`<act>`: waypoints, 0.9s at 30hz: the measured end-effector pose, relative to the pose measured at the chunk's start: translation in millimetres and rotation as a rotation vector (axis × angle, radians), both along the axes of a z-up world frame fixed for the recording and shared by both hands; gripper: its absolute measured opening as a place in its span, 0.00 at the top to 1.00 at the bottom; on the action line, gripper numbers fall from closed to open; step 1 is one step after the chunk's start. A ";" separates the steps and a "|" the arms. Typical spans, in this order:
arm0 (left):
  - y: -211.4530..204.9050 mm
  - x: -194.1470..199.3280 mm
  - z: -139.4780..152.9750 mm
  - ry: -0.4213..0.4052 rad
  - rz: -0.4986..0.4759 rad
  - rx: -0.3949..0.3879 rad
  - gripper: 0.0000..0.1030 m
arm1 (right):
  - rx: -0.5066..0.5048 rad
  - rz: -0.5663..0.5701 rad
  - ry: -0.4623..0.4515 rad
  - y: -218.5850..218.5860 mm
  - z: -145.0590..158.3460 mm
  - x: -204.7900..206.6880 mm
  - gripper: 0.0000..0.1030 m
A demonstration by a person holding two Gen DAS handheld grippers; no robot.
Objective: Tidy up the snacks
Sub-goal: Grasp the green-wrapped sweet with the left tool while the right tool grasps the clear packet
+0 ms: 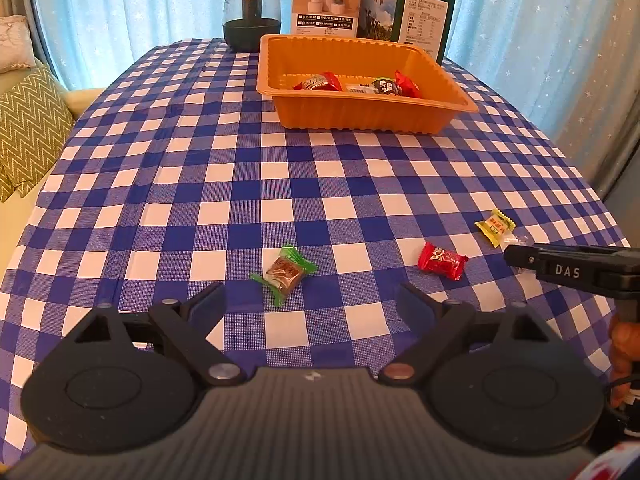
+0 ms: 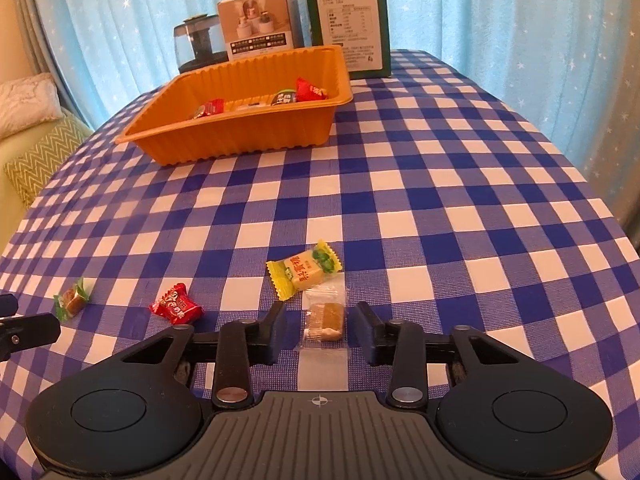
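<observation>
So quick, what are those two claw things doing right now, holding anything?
Left gripper: open, holding nothing.
Right gripper: open, fingers either side of the clear-wrapped brown candy, not gripping it yet.

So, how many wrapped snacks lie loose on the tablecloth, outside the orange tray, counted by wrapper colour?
Green-ended wrapper, brown middle: 1
Red wrapper: 1
Yellow wrapper: 1
Clear wrapper, tan piece inside: 1, between the open fingers of the right gripper
Total: 4
The left gripper is open and holds nothing.
</observation>
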State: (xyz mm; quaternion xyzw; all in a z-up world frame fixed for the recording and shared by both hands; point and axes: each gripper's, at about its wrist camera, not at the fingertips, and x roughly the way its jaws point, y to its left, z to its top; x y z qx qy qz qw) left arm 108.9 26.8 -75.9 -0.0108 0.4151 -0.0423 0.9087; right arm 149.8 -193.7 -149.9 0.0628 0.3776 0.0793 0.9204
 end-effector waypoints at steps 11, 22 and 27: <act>0.9 5.9 -4.7 0.005 -0.017 -0.005 0.19 | -0.034 0.002 0.002 -0.2 -0.1 0.0 0.80; 8.8 32.0 -15.6 0.015 -0.109 0.081 0.44 | -0.003 -0.011 -0.006 -9.1 12.4 -15.0 0.80; 7.1 40.4 -23.3 0.042 -0.180 0.108 0.57 | 0.002 -0.016 0.008 -12.4 10.5 -16.0 0.80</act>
